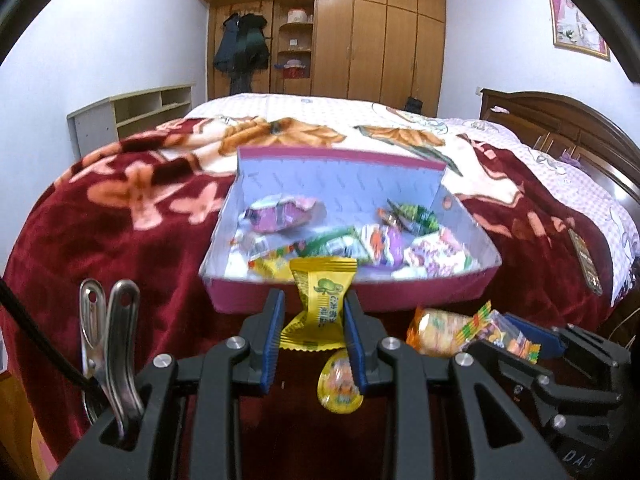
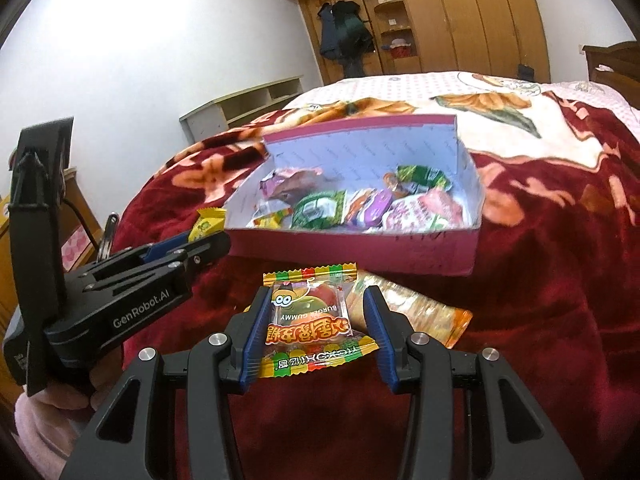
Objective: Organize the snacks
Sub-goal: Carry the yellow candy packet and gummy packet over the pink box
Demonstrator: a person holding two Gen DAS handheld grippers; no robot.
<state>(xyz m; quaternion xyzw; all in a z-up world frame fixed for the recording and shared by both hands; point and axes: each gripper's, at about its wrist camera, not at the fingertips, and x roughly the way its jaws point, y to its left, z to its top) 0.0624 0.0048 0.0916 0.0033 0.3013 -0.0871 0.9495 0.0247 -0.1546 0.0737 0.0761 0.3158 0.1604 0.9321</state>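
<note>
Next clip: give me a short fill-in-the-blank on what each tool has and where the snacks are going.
1. The left tool pinches a ____ candy wrapper.
2. The right tool grips a packet labelled "Burger ____".
3. The pink box with collected snacks sits on the ____.
4. An orange snack packet lies ____ the box.

Missing words: yellow; Gummy; bed; outside

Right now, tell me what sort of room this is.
A bedroom, most likely. A bed with a red floral blanket fills the middle, a wooden headboard stands at right, and a wooden wardrobe covers the far wall.
</note>
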